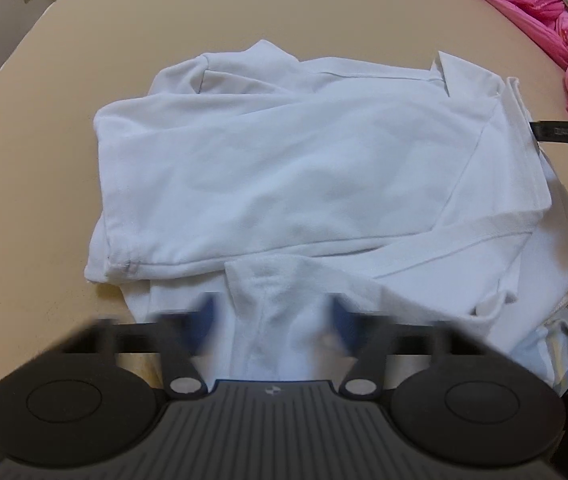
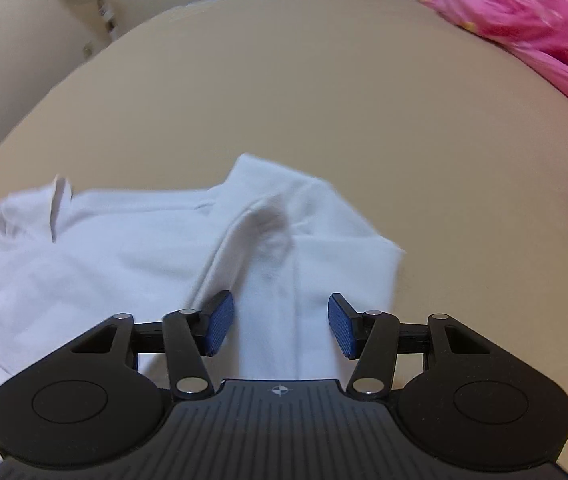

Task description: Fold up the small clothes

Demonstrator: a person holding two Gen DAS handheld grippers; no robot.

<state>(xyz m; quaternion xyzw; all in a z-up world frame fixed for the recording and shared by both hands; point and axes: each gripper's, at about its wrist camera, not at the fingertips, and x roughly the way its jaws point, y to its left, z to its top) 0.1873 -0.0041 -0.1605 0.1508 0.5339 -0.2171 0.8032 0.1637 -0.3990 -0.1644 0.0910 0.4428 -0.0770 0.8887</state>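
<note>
A white shirt [image 1: 284,168] lies partly folded on the beige table [image 1: 83,60], with its sleeves turned in over the body. My left gripper [image 1: 271,320] points down at the shirt's near edge. Its blue pads [image 1: 203,320] are blurred and stand on either side of a raised ridge of fabric that fills the gap between them. In the right wrist view my right gripper [image 2: 279,326] hovers low over another end of the white shirt [image 2: 123,248]. Its blue pads [image 2: 219,322] are apart, and cloth lies flat between them.
A pink quilt [image 1: 544,8] is heaped along the table's far right edge, and it shows as the pink quilt [image 2: 524,20] in the right wrist view. A black gripper finger [image 1: 560,133] reaches in at the shirt's right edge. Bare table [image 2: 324,100] stretches beyond the shirt. A wall stands behind at left.
</note>
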